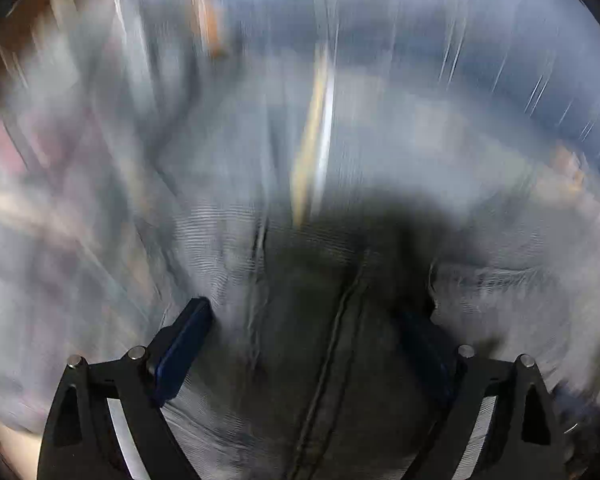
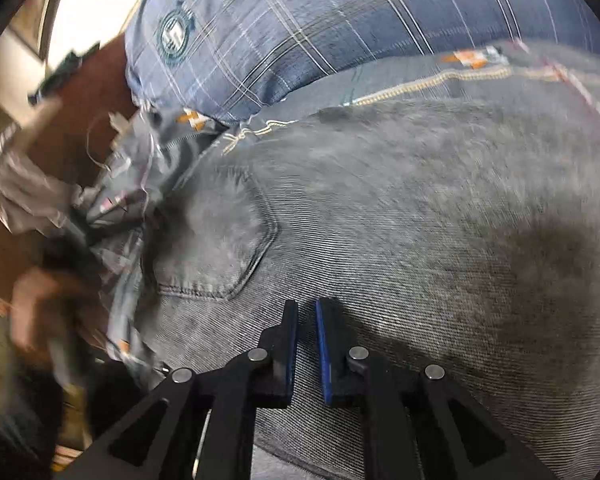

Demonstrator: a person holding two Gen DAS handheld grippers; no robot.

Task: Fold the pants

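Grey denim pants fill the right wrist view, with a back pocket up and left of my right gripper. The right gripper's jaws stand nearly together with a narrow gap and nothing visibly between them, just above the denim. In the left wrist view the pants lie below, with a dark seam running between the fingers. That view is heavily motion-blurred. My left gripper is wide open over the seam, with its left pad clear and its right pad in shadow.
A blue plaid cloth lies behind the pants. More crumpled patterned fabric lies at the left over a brown surface. A blurred hand shows at the left edge.
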